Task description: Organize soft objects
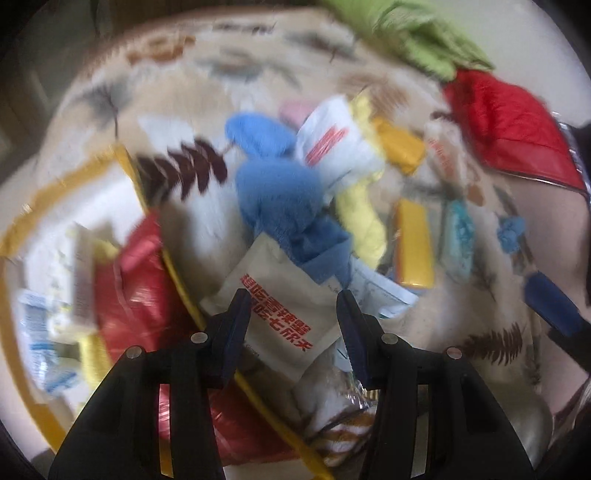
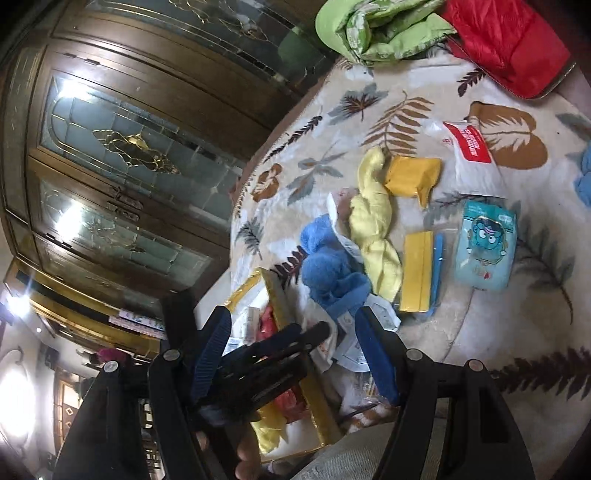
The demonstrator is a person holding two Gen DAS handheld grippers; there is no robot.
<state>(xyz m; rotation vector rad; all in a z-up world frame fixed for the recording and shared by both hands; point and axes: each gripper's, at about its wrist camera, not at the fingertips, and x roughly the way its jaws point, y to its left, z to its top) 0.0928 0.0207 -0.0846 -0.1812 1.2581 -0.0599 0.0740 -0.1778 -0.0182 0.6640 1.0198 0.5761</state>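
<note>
My left gripper [image 1: 293, 314] is open, its fingers on either side of a white sachet with red lettering [image 1: 275, 314] lying by the tray edge. Beyond it lie a blue plush cloth [image 1: 280, 192] and a yellow cloth [image 1: 364, 221]. A gold-rimmed tray [image 1: 22, 229] at the left holds a red packet [image 1: 140, 280] and white packets. My right gripper [image 2: 295, 354] is open and empty above the tray [image 2: 317, 410], with the left gripper [image 2: 266, 358] just below it. The blue cloth [image 2: 332, 273] and yellow cloth [image 2: 373, 225] also show there.
A leaf-patterned blanket [image 2: 406, 110] covers the surface. On it lie yellow packs [image 2: 417, 273], a teal cartoon pack [image 2: 484, 247], a white-red sachet [image 2: 472, 155], a green quilt [image 2: 373, 29] and a red jacket [image 2: 506, 40]. A wooden glass-door cabinet [image 2: 122, 147] stands left.
</note>
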